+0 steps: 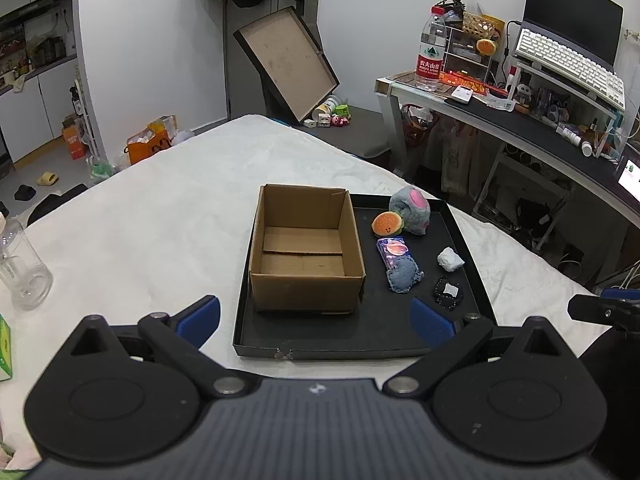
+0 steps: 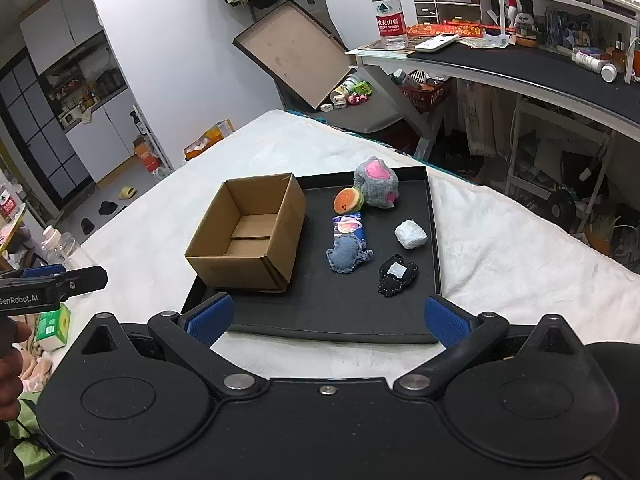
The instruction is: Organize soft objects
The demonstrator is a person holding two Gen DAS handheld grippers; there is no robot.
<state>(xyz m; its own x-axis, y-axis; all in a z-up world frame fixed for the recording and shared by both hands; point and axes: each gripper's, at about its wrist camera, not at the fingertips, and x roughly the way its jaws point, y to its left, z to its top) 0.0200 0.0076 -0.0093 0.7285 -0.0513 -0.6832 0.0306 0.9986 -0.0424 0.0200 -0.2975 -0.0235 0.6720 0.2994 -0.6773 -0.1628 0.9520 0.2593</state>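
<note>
- Left gripper (image 1: 316,318): fingers spread wide, holding nothing, raised over the near edge of the tray.
- Right gripper (image 2: 327,316): fingers spread wide, holding nothing, also over the tray's near edge.
- Black tray (image 1: 340,340): rests on a white blanket (image 1: 160,208).
- Cardboard box (image 1: 306,250): open-topped and upright, stands in the left part of the tray; nothing lies inside.
- Grey and pink plush (image 1: 411,209): at the far right of the tray, touching the burger toy (image 1: 387,224).
- Purple packet (image 1: 392,251): lies flat just in front of the burger toy.
- Blue felt piece (image 1: 404,274): overlaps the packet's near end.
- White lump (image 1: 450,259): lies apart, near the tray's right wall.
- Black felt piece (image 1: 448,294): carries a white patch, nearest the right gripper.
- Clear jar (image 1: 22,268): stands on the blanket, well left of the tray.
</note>
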